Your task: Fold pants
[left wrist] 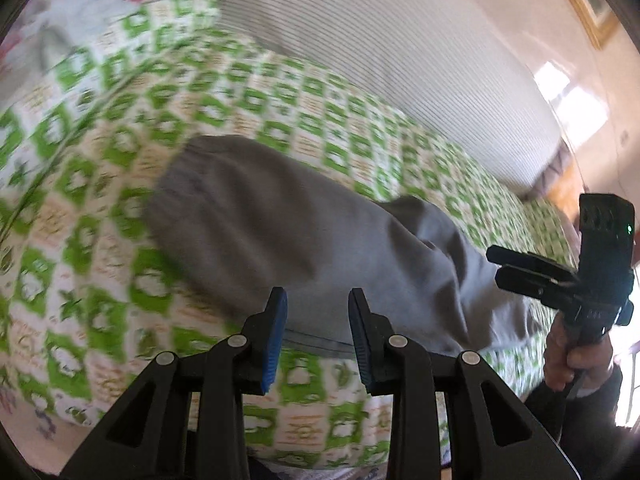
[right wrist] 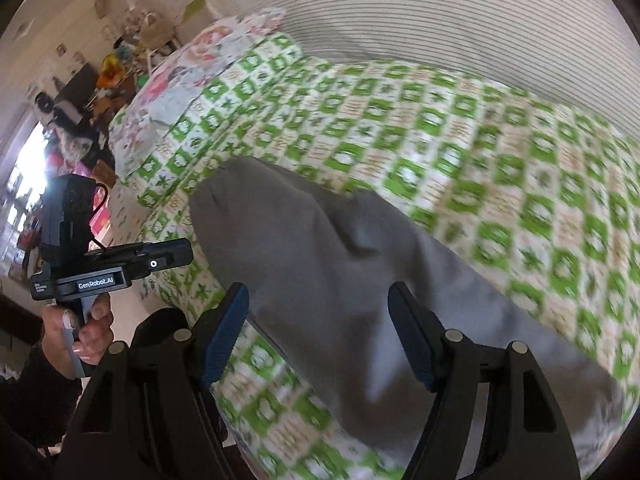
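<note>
Grey pants (left wrist: 280,220) lie stretched across a bed sheet with green and white squares (left wrist: 120,140), waistband end to the left, legs running right with a raised wrinkle midway. My left gripper (left wrist: 318,320) hovers at the near hem of the pants, blue pads apart with nothing between them. The right gripper (left wrist: 494,266), held by a hand, is over the leg end at the right. In the right wrist view my right gripper (right wrist: 318,300) stands wide open above the pants (right wrist: 320,248), not touching them. The left gripper (right wrist: 188,252) floats beside the bed's edge.
A white striped quilt or pillow (left wrist: 400,60) (right wrist: 440,20) is bunched along the far side of the bed. A floral cloth (right wrist: 192,80) covers the bed's far left corner. Beyond it is a cluttered room (right wrist: 92,92). A sleeve and hand (right wrist: 80,332) hold the left gripper.
</note>
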